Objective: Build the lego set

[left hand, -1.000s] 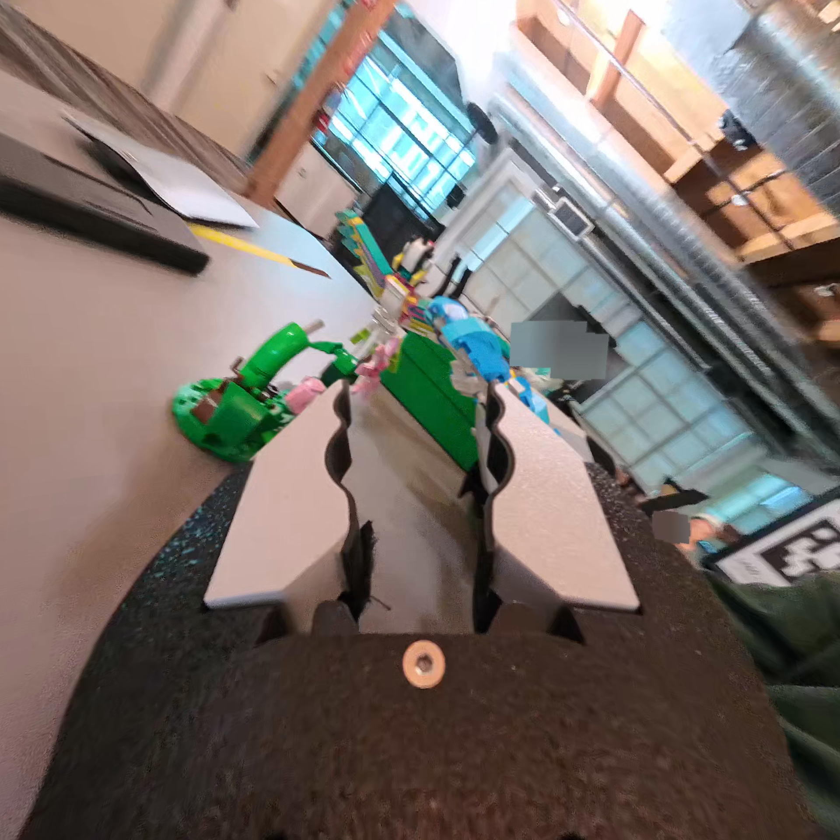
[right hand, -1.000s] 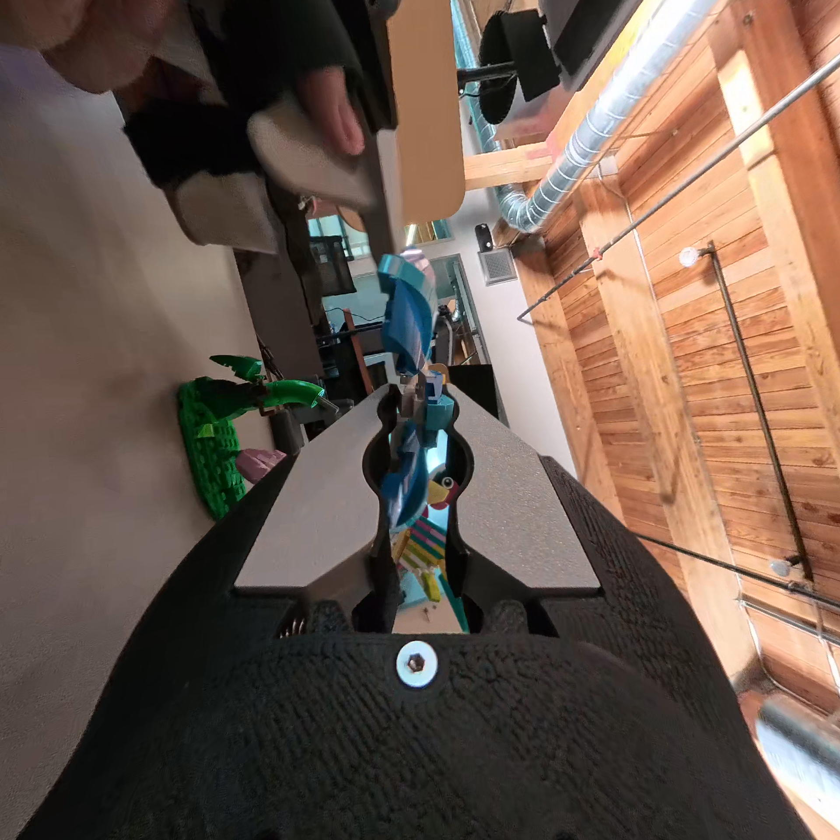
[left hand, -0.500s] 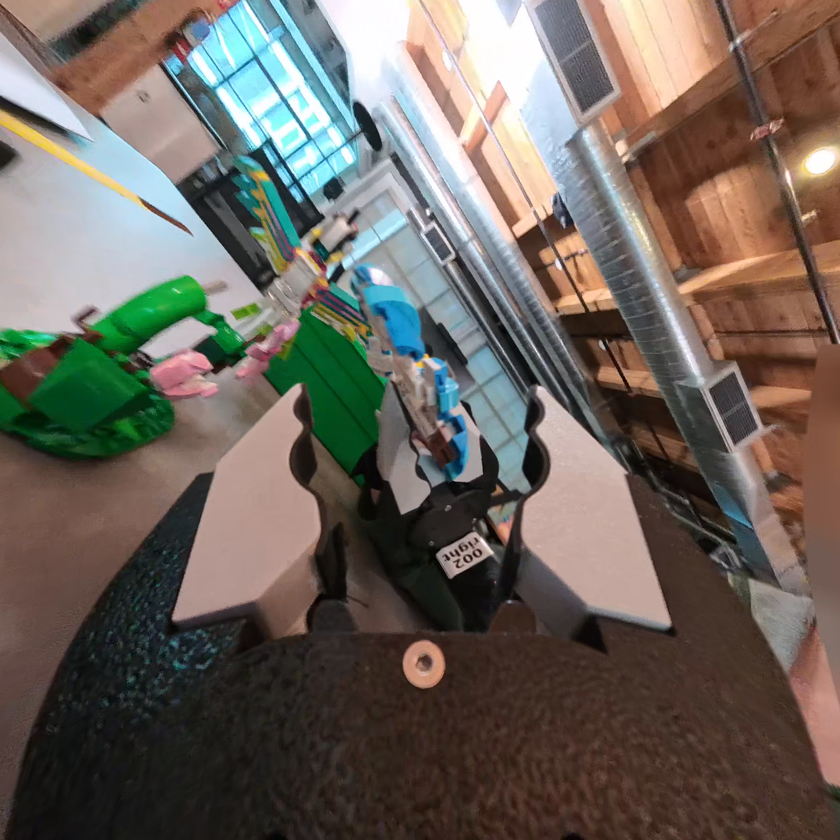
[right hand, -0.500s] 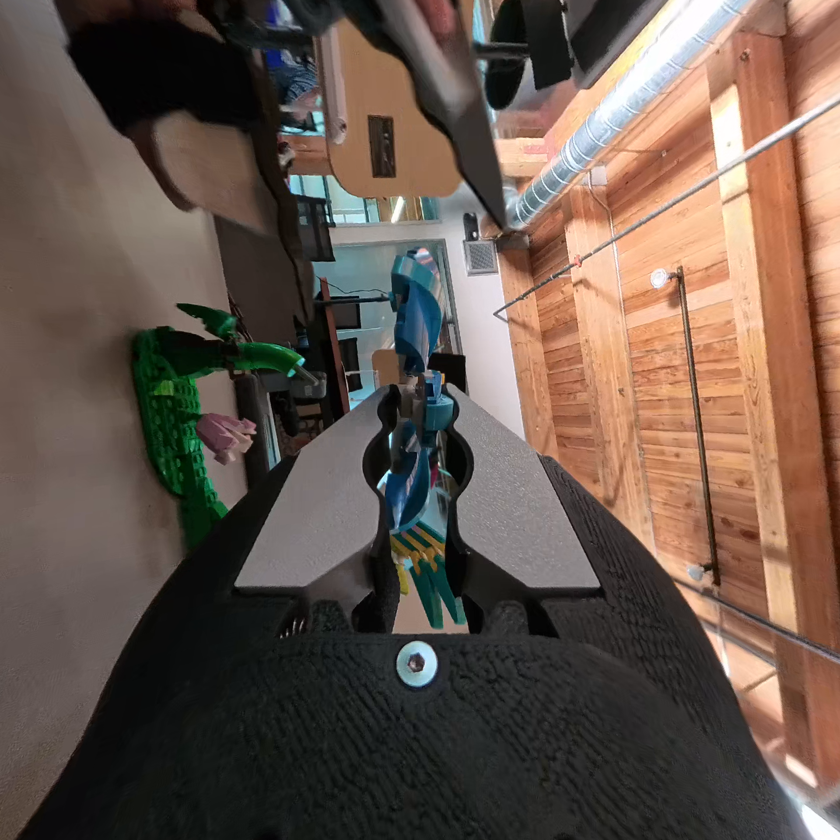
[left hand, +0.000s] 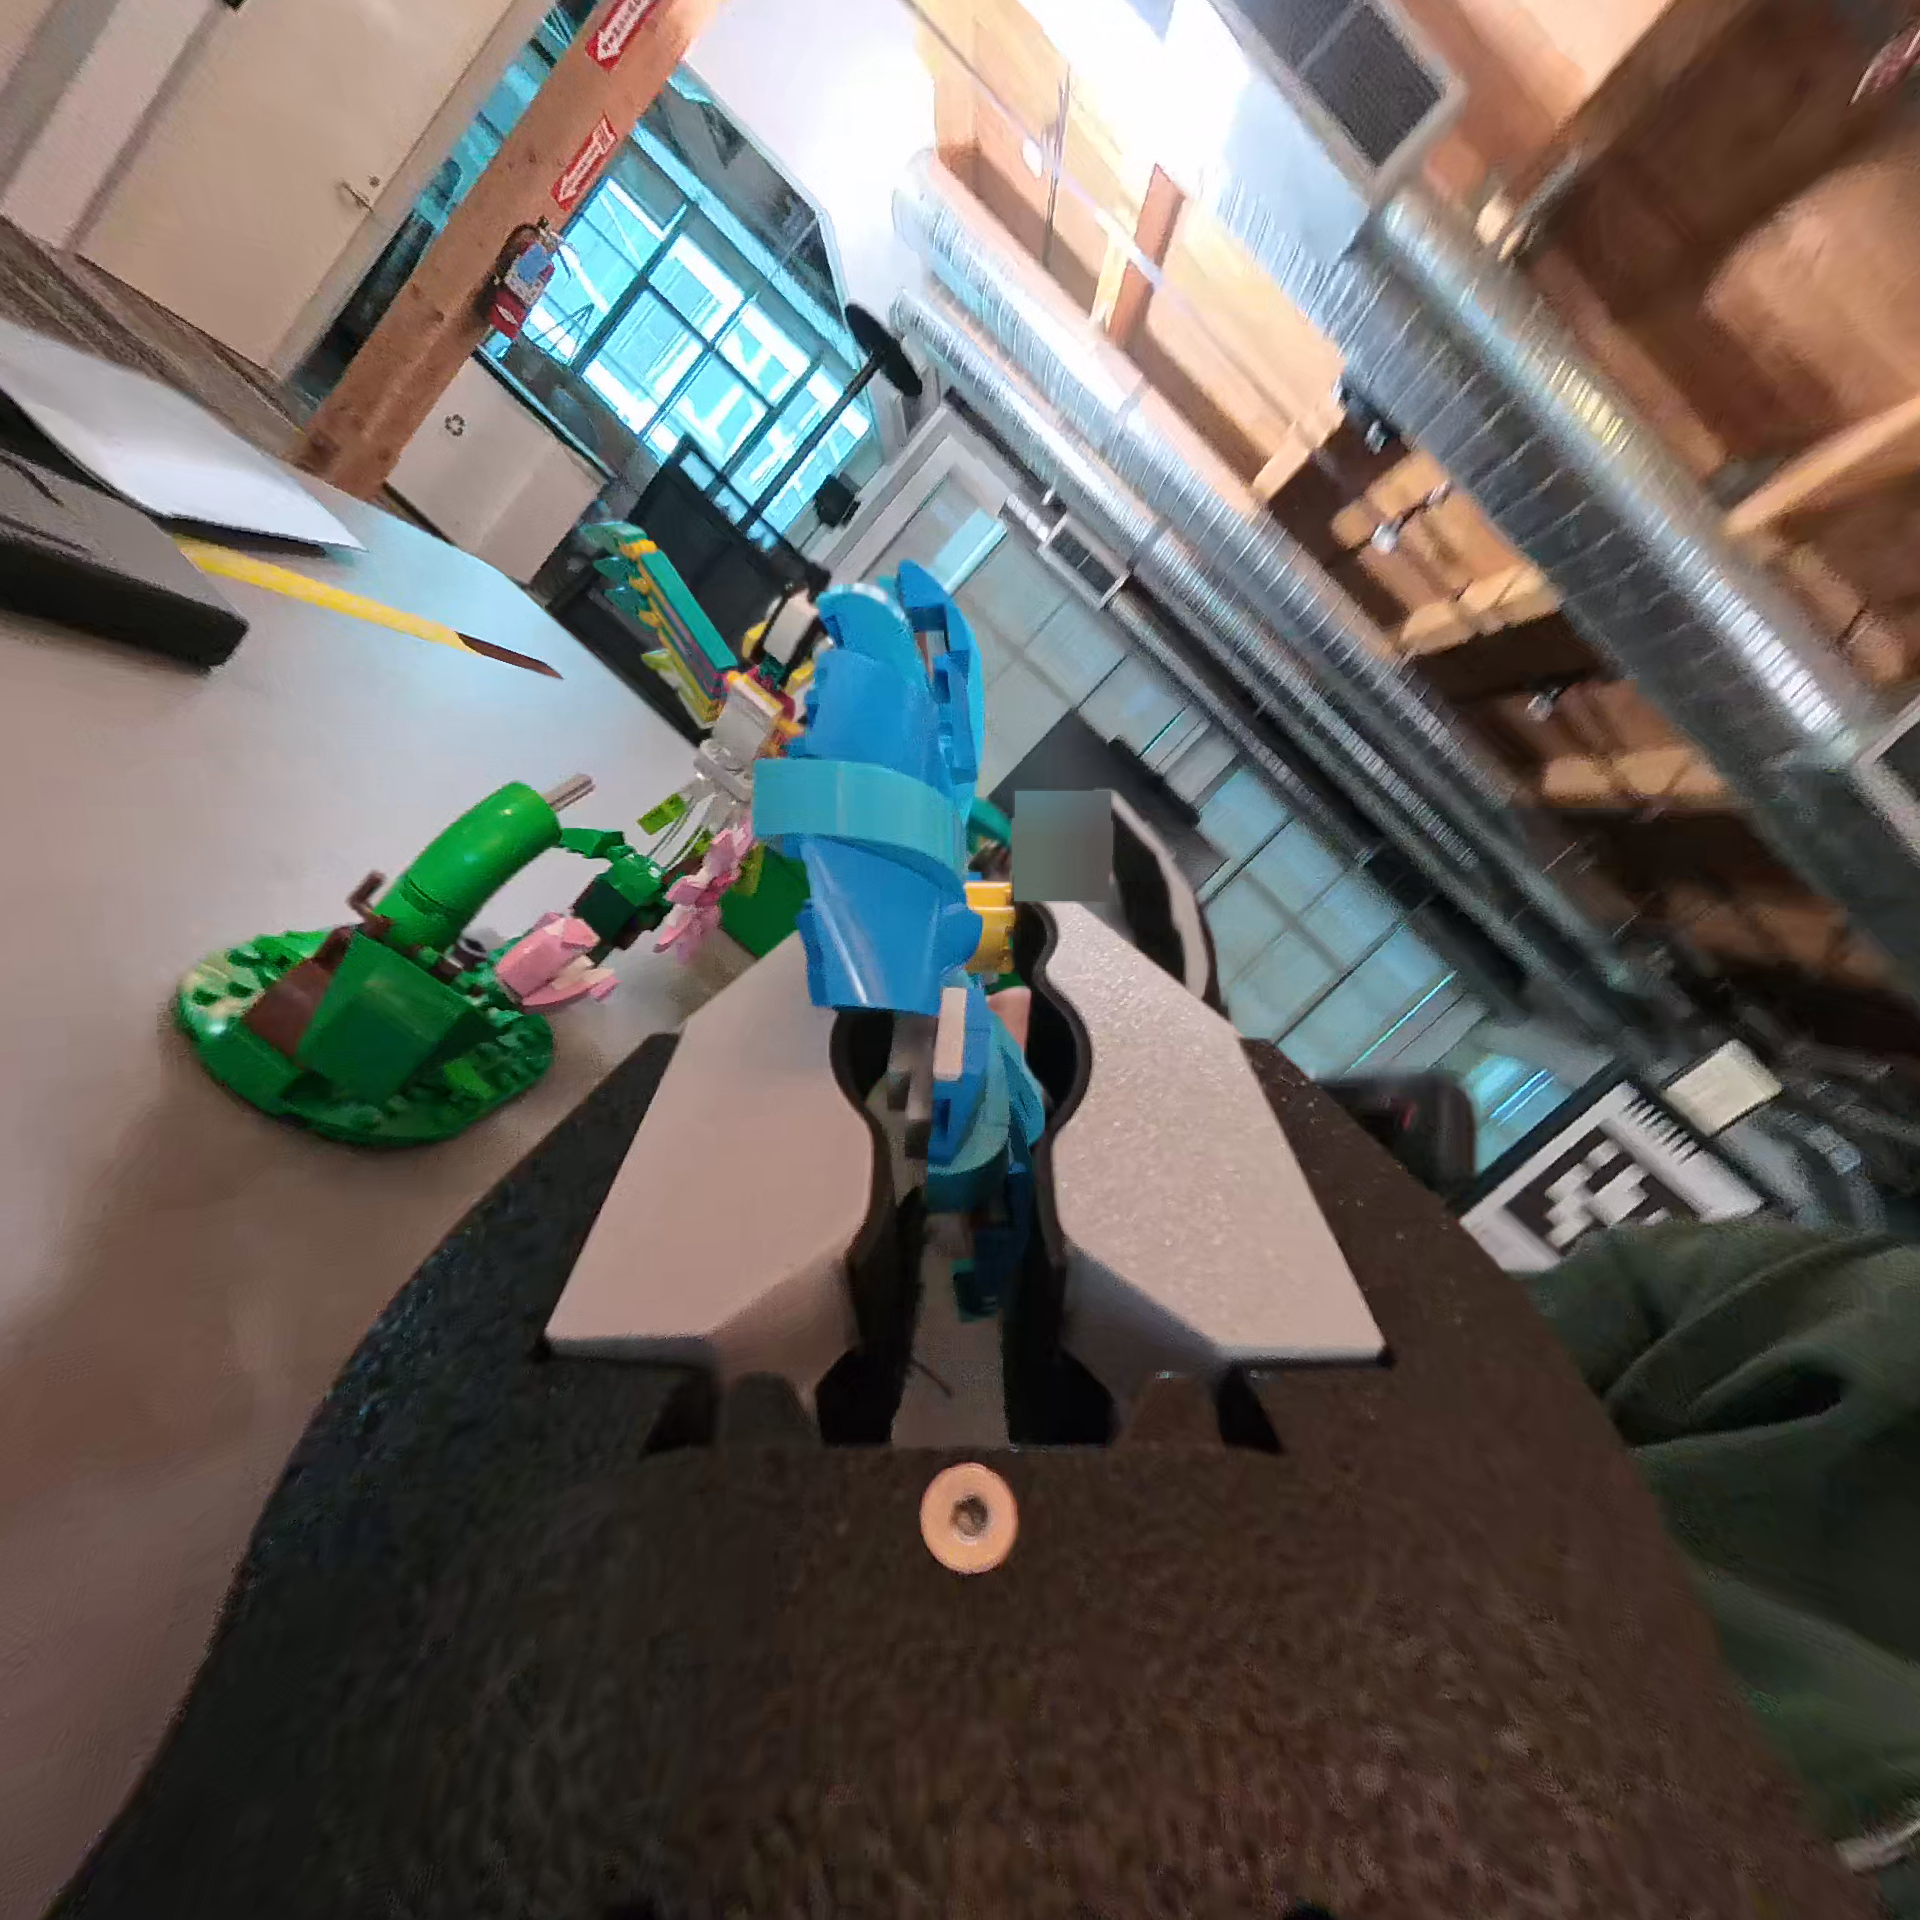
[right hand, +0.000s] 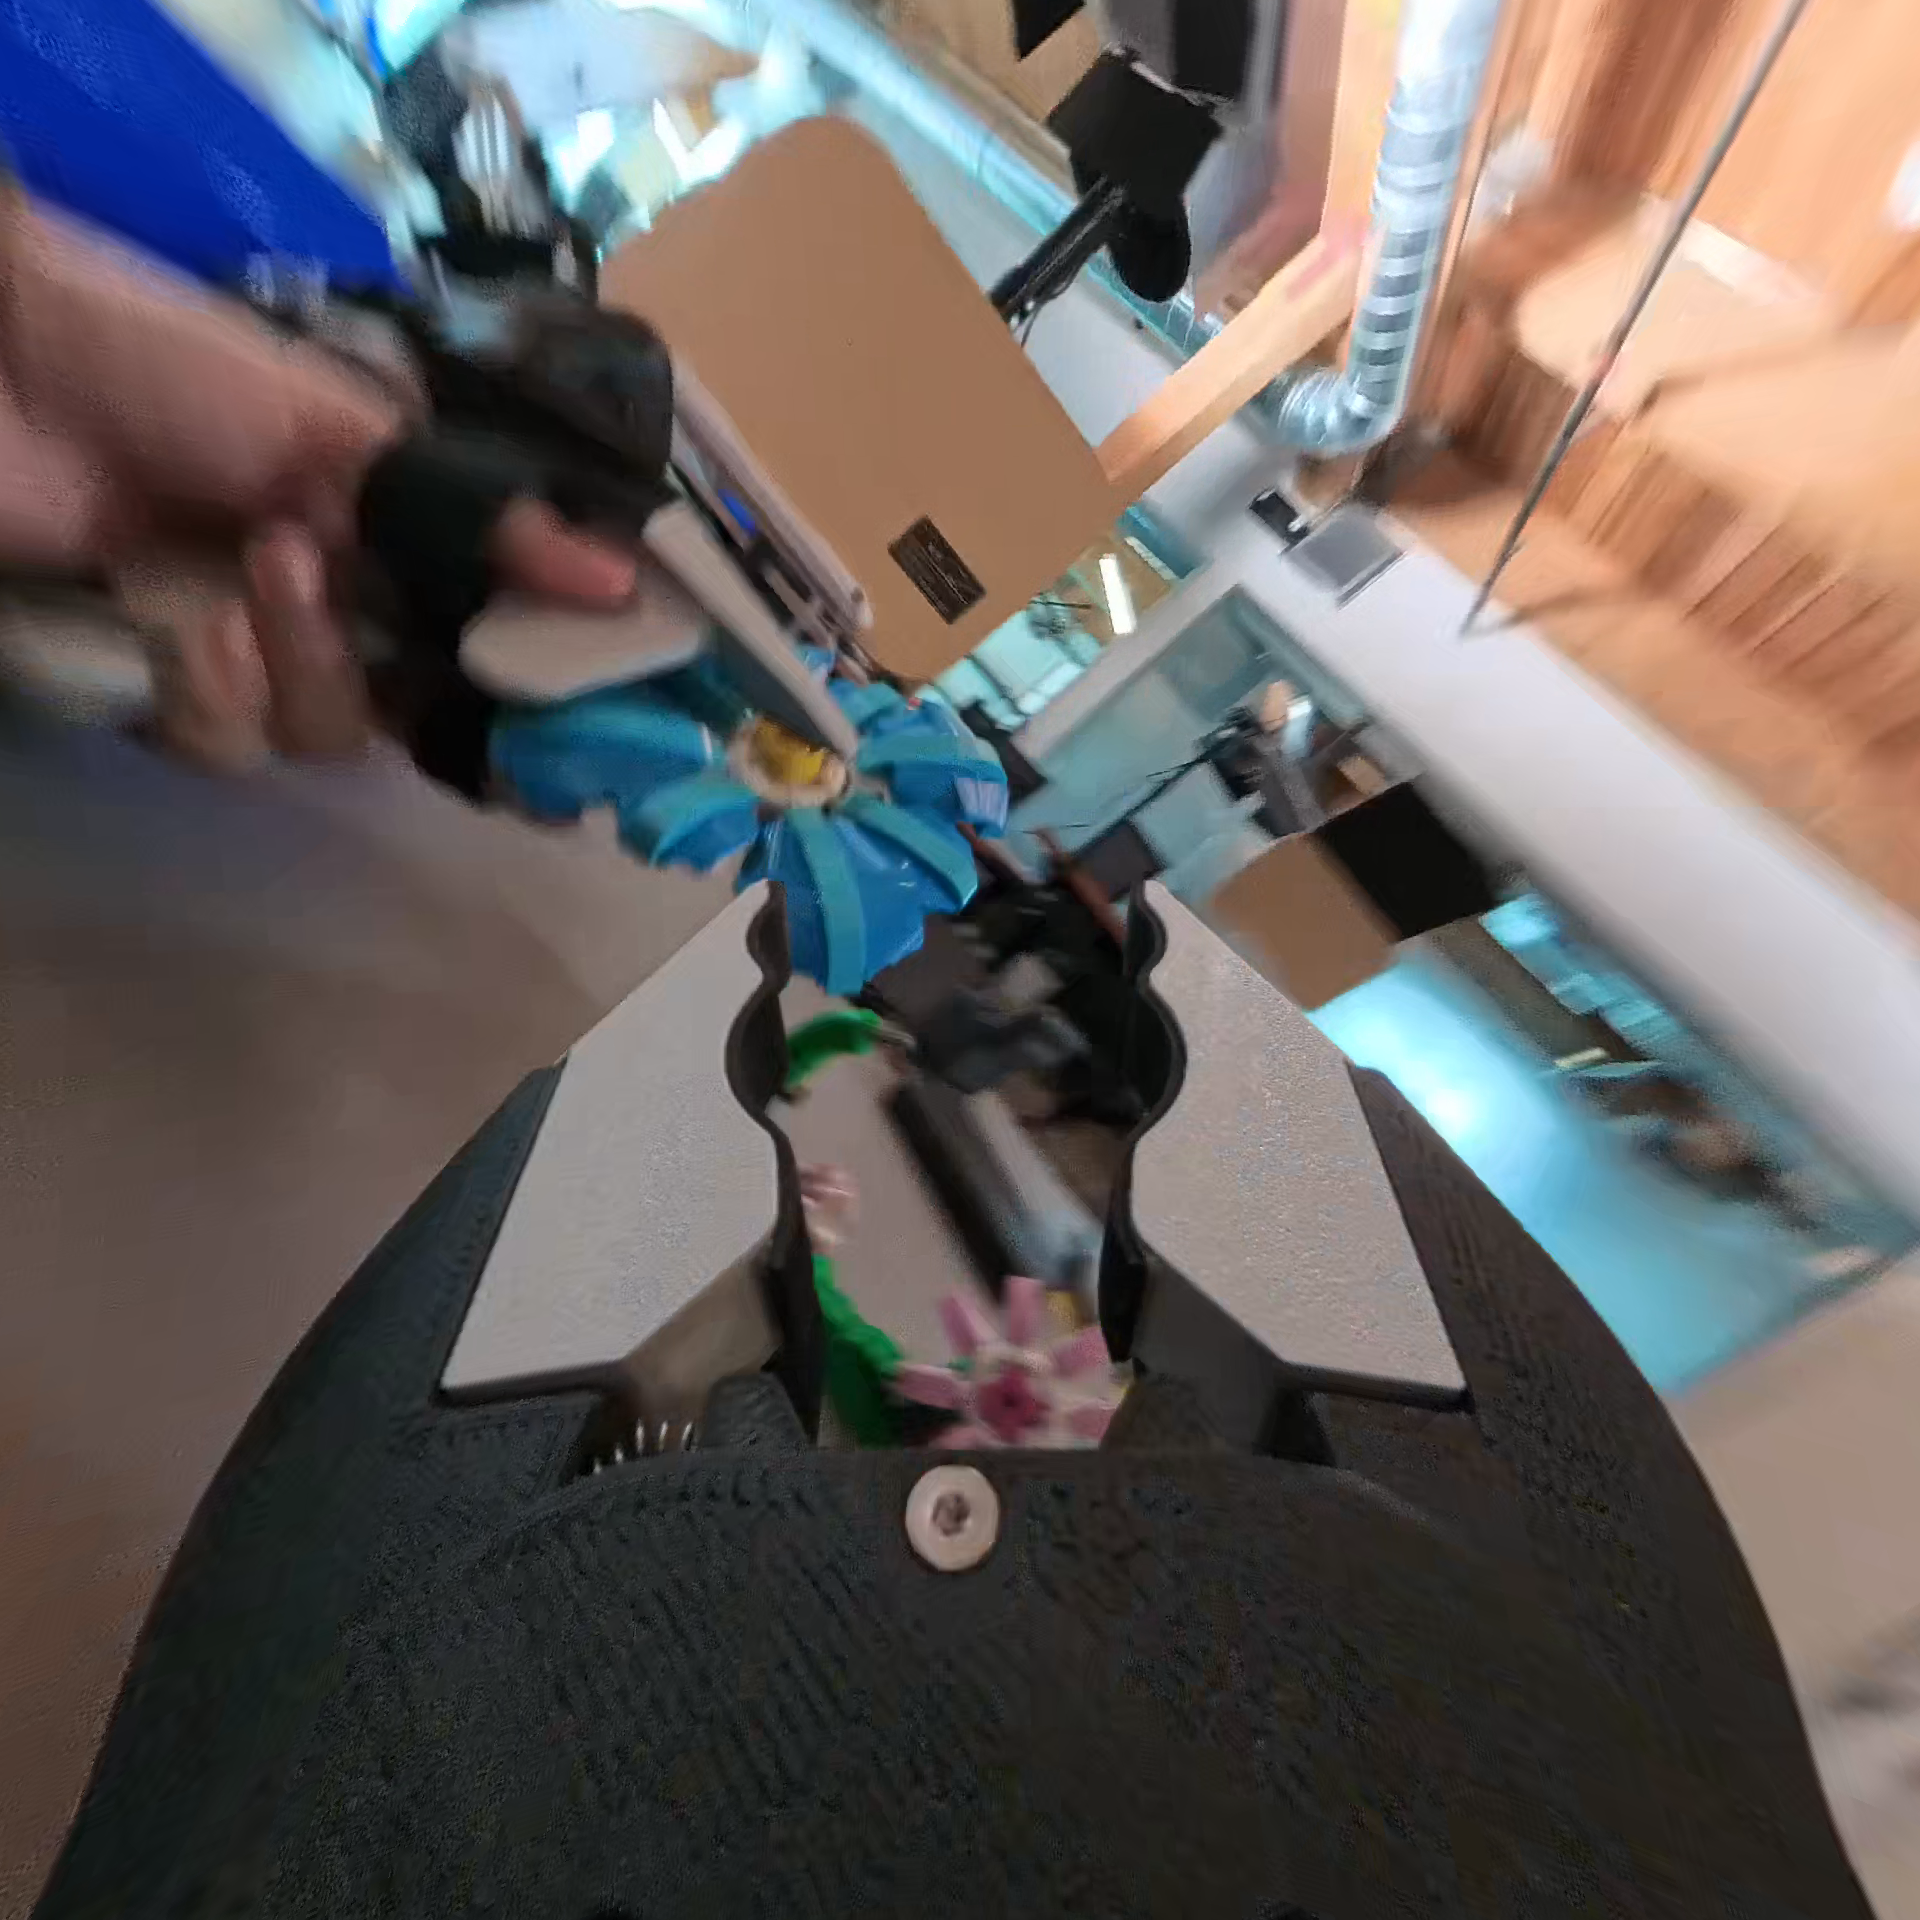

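My left gripper (left hand: 961, 1101) now clamps the blue brick-built flower (left hand: 894, 831); my right gripper (right hand: 951, 1049) has released it, empty.

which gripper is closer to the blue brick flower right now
Left. The left gripper is shut on the blue brick flower, gripping its stem. The right gripper is open and empty, its tips just short of the petals.
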Demonstrator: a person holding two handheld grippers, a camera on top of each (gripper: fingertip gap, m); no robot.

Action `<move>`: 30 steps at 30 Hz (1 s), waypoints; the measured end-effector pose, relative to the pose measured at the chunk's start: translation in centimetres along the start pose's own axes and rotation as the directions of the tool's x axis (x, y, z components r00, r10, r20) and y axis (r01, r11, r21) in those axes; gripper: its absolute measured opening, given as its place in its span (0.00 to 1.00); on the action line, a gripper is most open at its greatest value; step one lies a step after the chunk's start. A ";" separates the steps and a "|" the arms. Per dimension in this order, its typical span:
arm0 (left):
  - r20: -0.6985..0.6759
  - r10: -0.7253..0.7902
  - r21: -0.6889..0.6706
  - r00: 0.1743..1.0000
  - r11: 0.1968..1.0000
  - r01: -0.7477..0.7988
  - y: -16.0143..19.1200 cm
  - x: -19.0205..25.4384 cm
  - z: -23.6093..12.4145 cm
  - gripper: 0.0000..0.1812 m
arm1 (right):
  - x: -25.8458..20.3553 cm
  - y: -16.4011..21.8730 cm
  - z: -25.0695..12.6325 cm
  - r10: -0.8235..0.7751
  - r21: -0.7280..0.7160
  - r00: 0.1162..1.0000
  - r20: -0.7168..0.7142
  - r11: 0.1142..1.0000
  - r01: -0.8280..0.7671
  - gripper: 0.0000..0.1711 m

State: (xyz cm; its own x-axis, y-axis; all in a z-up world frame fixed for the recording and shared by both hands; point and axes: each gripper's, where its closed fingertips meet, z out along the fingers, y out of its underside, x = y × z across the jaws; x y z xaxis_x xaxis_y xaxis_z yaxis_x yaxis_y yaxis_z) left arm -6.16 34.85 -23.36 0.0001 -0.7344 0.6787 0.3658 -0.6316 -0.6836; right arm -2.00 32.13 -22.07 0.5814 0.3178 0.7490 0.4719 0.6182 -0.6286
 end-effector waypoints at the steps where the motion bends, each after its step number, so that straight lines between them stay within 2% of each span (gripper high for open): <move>1: 0.017 0.056 -0.036 0.998 0.998 -0.056 0.4 -0.1 0.1 0.09 | 0.4 -0.3 -0.2 0.165 0.021 0.986 0.037 0.986 -0.165 0.36; 3: 0.024 0.162 -0.117 0.987 0.980 -0.158 1.4 0.1 0.4 0.09 | 1.2 -1.4 -0.6 0.463 0.060 0.876 0.139 0.879 -0.474 0.35; 6: -0.038 0.271 -0.219 0.962 0.937 -0.273 3.4 1.0 1.1 0.09 | 2.6 -1.7 -0.9 0.748 0.026 0.614 0.253 0.629 -0.777 0.34; 9: -0.121 0.381 -0.288 0.917 0.870 -0.399 5.3 2.0 1.7 0.09 | 1.9 -0.3 -0.7 0.858 -0.131 0.421 0.294 0.473 -0.871 0.30; 12: -0.172 0.475 -0.326 0.863 0.799 -0.505 6.7 2.5 2.0 0.09 | 0.5 -0.4 -1.0 0.867 -0.213 0.342 0.364 0.434 -0.875 0.19; 14: -0.181 0.541 -0.344 0.821 0.748 -0.568 7.2 2.5 2.1 0.09 | 0.0 -1.0 -1.3 0.857 -0.237 0.309 0.412 0.428 -0.872 0.16; 16: -0.175 0.615 -0.339 0.769 0.696 -0.633 7.1 2.4 2.1 0.09 | 0.1 -1.1 -1.6 0.837 -0.222 0.342 0.426 0.464 -0.858 0.12; 18: -0.141 0.698 -0.339 0.702 0.633 -0.696 6.7 2.0 2.1 0.09 | 0.0 -1.2 -1.9 0.794 -0.203 0.418 0.441 0.542 -0.815 0.11; 22: -0.057 0.817 -0.320 0.574 0.530 -0.785 5.3 1.5 2.1 0.09 | -0.7 -1.5 -2.3 0.625 -0.138 0.641 0.447 0.755 -0.641 0.09; 25: -0.030 0.893 -0.331 0.450 0.416 -0.847 4.9 1.3 2.0 0.09 | -0.9 -1.5 -2.3 0.474 -0.078 0.779 0.411 0.870 -0.488 0.10; 27: -0.033 0.935 -0.352 0.352 0.319 -0.880 4.8 1.3 1.9 0.09 | -0.7 -1.4 -2.3 0.362 -0.045 0.857 0.367 0.927 -0.372 0.14; 30: -0.063 0.966 -0.369 0.251 0.211 -0.905 5.2 1.3 1.8 0.09 | -1.1 -1.2 -2.4 0.255 -0.041 0.898 0.359 0.965 -0.258 0.18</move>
State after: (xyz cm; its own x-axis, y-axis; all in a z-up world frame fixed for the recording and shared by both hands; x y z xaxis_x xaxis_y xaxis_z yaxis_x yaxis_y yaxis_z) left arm -2.55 31.10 -25.55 0.2949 -0.8099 -0.5070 -0.2666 0.4398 -0.8576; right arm -1.66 29.31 -22.66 0.4048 0.7010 0.5871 0.3329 0.4850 -0.8086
